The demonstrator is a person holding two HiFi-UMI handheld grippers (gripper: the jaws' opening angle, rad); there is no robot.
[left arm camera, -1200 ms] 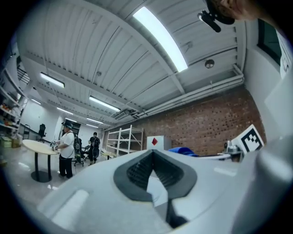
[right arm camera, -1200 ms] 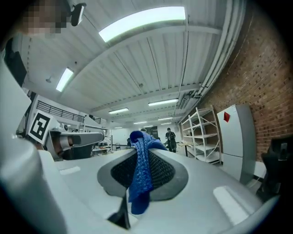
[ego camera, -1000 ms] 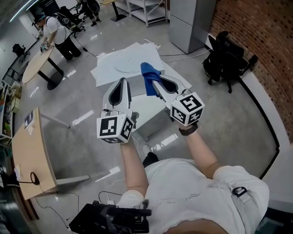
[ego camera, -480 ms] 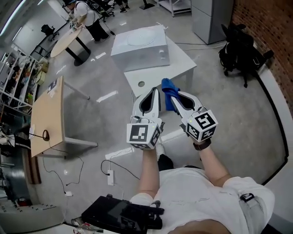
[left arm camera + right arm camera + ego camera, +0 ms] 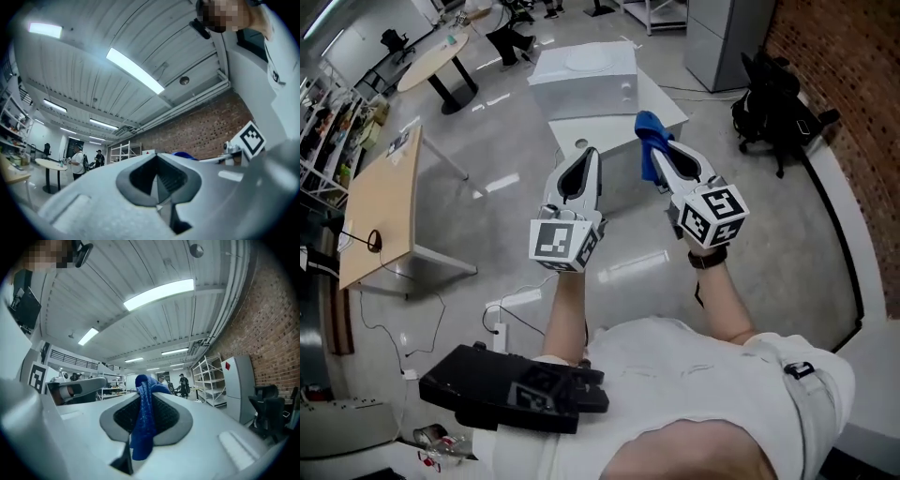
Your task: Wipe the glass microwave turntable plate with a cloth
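Blue knitted cloth (image 5: 648, 125) sits pinched in the right gripper (image 5: 660, 157) in the head view, with a loose fold projecting past the jaw tips; this grip probably leaves free fabric for wiping. The left gripper (image 5: 587, 161) is held just beside it. The round glass turntable plate (image 5: 586, 58) lies on top of a white box-shaped appliance (image 5: 581, 89) by the far edge of a low white table (image 5: 666, 108), well apart from both grippers, so wiping is judged not yet begun.

Left gripper view: the jaws are pressed together with nothing between them, aimed at the ceiling.

Right gripper view: the jaws are clamped on the cloth, which hangs down the seam. The plate is out of frame.
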